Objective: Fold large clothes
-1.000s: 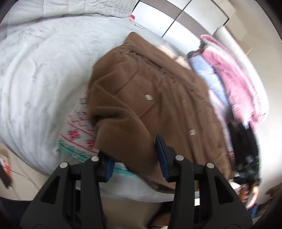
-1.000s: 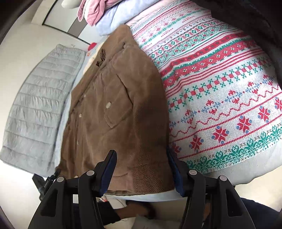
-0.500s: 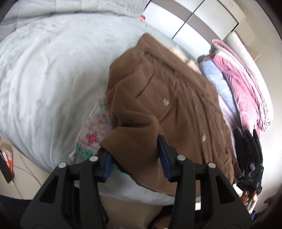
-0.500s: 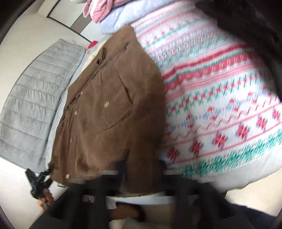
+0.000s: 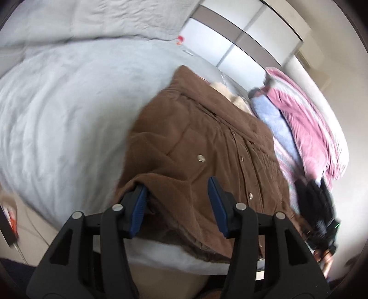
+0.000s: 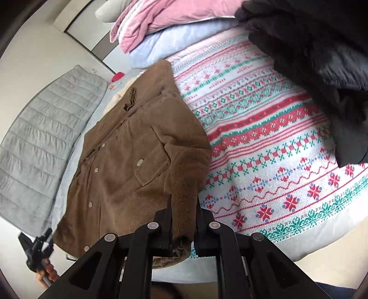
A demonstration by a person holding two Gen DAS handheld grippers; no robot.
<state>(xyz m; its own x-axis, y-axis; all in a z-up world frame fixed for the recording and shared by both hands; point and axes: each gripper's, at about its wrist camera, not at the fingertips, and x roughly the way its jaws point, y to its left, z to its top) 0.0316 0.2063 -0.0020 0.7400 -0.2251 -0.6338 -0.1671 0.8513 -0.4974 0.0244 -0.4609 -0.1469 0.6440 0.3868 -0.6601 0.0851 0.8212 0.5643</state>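
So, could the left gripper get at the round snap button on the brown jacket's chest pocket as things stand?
Probably yes. The snap button lies uncovered on the brown jacket, just ahead of the left gripper. Its jaws have just been opening, with jacket fabric bunched between them, so that fold would need to be let go first.

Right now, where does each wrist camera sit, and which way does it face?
Left wrist: on the left gripper, facing down over the bed edge at the brown jacket; jaws astride its sleeve, just been opening; far right, a hand holding the right gripper.
Right wrist: on the right gripper, facing down, shut on the jacket's other sleeve, patterned blanket beside it.
Shared: jacket, pink bedding.
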